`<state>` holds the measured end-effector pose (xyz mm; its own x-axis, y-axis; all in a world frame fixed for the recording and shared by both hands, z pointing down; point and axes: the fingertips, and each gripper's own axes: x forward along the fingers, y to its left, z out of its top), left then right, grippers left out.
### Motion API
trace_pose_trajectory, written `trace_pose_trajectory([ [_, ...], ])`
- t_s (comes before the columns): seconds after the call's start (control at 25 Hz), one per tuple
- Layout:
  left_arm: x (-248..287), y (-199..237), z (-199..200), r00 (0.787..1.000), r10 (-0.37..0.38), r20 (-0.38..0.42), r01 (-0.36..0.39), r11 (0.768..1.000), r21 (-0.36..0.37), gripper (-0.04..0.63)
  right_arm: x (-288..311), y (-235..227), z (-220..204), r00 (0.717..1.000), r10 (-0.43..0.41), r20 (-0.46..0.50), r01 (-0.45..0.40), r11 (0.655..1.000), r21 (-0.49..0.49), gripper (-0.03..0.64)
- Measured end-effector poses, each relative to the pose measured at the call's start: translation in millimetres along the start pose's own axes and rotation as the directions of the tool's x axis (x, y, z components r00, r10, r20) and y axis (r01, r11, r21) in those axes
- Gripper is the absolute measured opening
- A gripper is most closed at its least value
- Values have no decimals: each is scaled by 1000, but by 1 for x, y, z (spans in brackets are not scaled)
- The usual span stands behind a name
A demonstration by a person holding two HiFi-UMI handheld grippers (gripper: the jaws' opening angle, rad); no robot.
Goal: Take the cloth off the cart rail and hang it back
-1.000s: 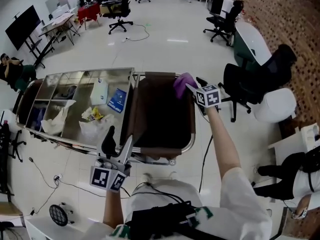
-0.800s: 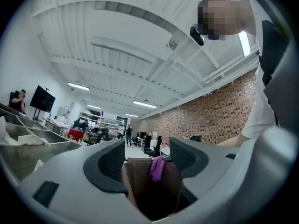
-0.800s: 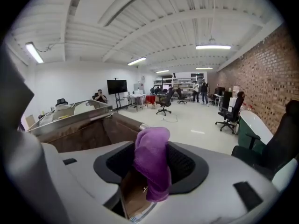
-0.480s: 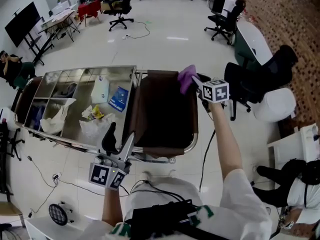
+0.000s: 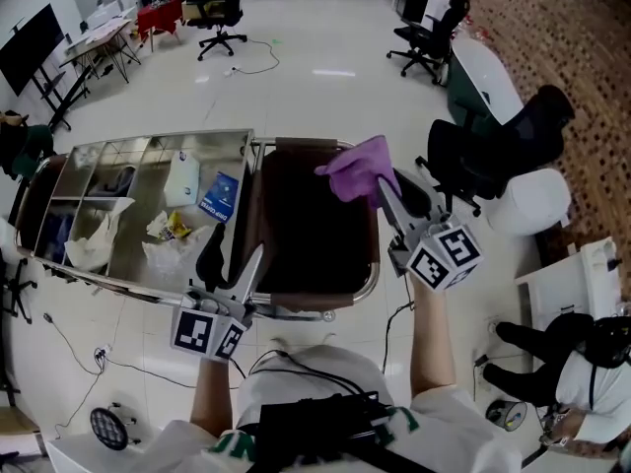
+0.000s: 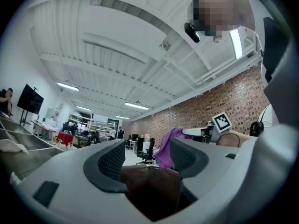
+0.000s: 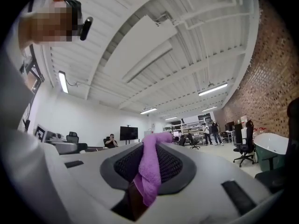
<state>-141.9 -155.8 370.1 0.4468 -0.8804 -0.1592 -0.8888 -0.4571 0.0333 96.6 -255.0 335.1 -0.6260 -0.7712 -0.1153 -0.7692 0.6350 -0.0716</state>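
A purple cloth (image 5: pixel 357 168) hangs in the air above the cart's brown bag (image 5: pixel 306 230), clear of the cart rail (image 5: pixel 308 143). My right gripper (image 5: pixel 381 187) is shut on it, and the cloth (image 7: pixel 150 171) is pinched between the two pads and droops down. My left gripper (image 5: pixel 233 260) is held over the cart's near rail (image 5: pixel 296 310), open, with nothing between its fingers. Past the open left gripper (image 6: pixel 147 158) in the left gripper view, the cloth (image 6: pixel 164 149) shows beyond the right-hand pad, with the brown bag (image 6: pixel 152 188) below.
The cart's steel tray (image 5: pixel 116 153) on the left holds a white container (image 5: pixel 182 178), a blue packet (image 5: pixel 219 197) and plastic bags (image 5: pixel 170 254). Black office chairs (image 5: pixel 473 161) and a white seat (image 5: pixel 529 200) stand right of the cart. A cable (image 5: pixel 394 318) runs on the floor.
My right gripper closed on the purple cloth at the cart's far right corner and lifted it up and toward me. The left gripper barely moved.
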Motion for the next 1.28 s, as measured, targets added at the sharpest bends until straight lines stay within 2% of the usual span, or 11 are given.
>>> trace_pose_trajectory([
  [0.2, 8, -1, 1, 1000, -14, 5, 14, 1000, 27, 285, -32, 50, -1, 998, 62, 21, -60, 995, -83, 100],
  [0.32, 14, -11, 6, 999, -38, -3, 38, 999, 2, 285, -46, 71, -2, 996, 79, 39, -76, 994, -75, 100],
  [0.48, 18, -14, 6, 998, -58, -13, 57, 998, -37, 284, -58, 80, 0, 997, 63, 50, -61, 997, -41, 100],
  [0.8, 17, -14, 6, 998, -62, 2, 62, 996, -61, 284, -71, 76, 2, 999, 17, 38, -15, 999, -31, 100],
  [1.08, 13, -12, -1, 998, -61, -4, 61, 997, -56, 283, -86, 58, -37, 995, -65, -77, 66, 998, 4, 101],
  [1.28, 15, -17, -7, 997, -70, -30, 68, 996, -66, 284, -98, 32, -103, 963, -129, -236, 153, 984, 87, 103],
])
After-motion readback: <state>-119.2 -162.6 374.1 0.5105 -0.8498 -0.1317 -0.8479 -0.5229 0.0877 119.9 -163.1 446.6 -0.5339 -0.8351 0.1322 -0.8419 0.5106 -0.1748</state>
